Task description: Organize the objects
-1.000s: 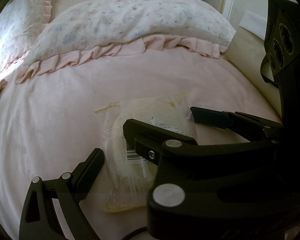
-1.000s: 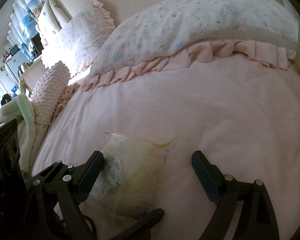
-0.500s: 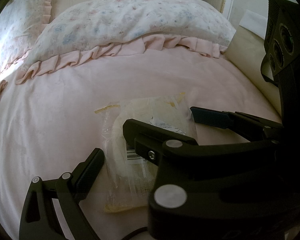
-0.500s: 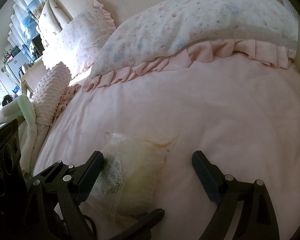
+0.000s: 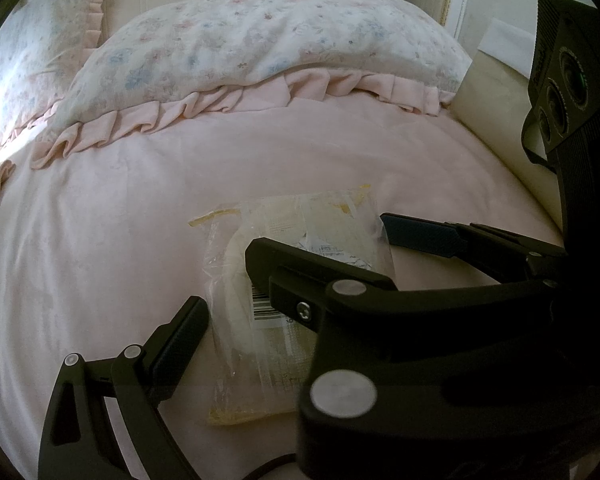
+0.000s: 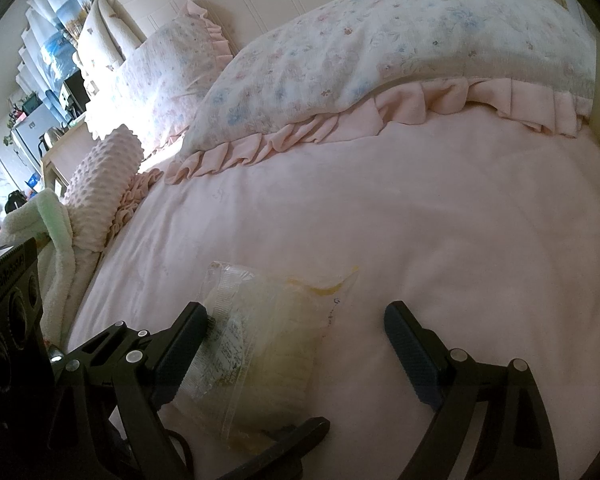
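- A clear plastic bag (image 5: pixel 300 304) with something pale and a barcode sticker inside lies flat on the pink bedspread (image 5: pixel 100 220), well short of the flowery pillow (image 5: pixel 260 52).
- The bag's long side runs away from both cameras, up toward the pillow.
- The left gripper (image 5: pixel 296 280) is wide open and holds nothing. Its left finger sits just beside the bag's left edge, and the bag lies in the gap.
- The right gripper (image 6: pixel 296 332) is wide open too, and empty. In its own view the bag lies toward its left finger, and bare bed shows by the right one.
- Both grippers are close to the bag. I think the left one is lined up better to pinch it across its short side.
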